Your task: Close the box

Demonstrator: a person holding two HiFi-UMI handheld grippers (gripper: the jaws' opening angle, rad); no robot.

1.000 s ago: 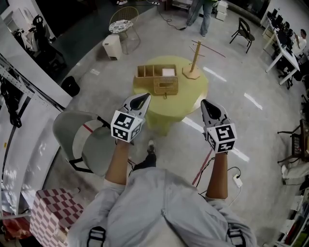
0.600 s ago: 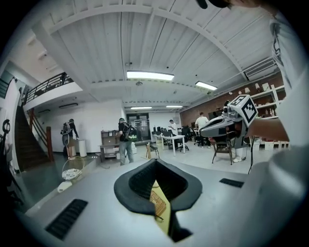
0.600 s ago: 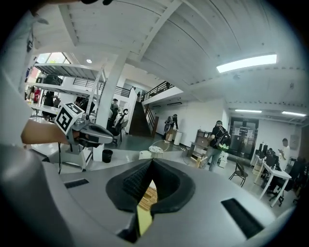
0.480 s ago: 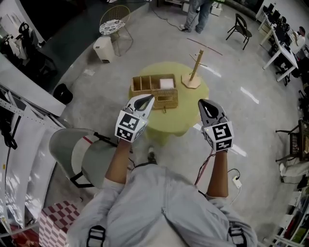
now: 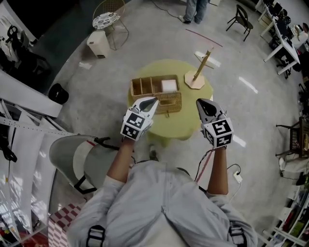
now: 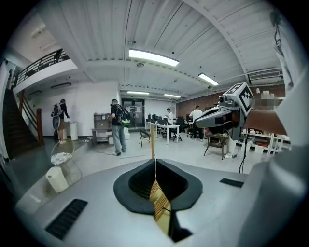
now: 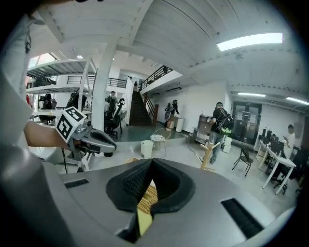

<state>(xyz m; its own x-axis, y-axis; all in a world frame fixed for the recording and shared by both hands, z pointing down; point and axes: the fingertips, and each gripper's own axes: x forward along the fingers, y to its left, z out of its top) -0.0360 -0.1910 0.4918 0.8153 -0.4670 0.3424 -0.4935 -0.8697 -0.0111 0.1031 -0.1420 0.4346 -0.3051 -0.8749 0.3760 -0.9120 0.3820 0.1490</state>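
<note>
On the round yellow table (image 5: 188, 125) stands a wooden box (image 5: 153, 86) with several compartments, one holding something white. Its woven lid (image 5: 171, 100) lies folded out toward me. My left gripper (image 5: 153, 101) hovers shut and empty over the table's near left edge, its tip close to the lid's left end. My right gripper (image 5: 199, 102) is shut and empty too, a little to the right of the lid. Below the closed jaws, the left gripper view (image 6: 155, 163) shows a strip of the woven lid (image 6: 160, 198). The right gripper view (image 7: 150, 163) shows the lid (image 7: 147, 195) the same way.
A wooden peg stand (image 5: 198, 77) rises at the table's far right. A grey chair (image 5: 77, 154) is on my left. A white bin (image 5: 98, 43) and a wire stool (image 5: 107, 19) sit beyond. A person (image 5: 194, 10) stands far off. A cable and power strip (image 5: 238, 177) lie on the floor at right.
Both grippers have moved forward and lower, toward the table, staying shut. The table and box now sit closer beneath them.
</note>
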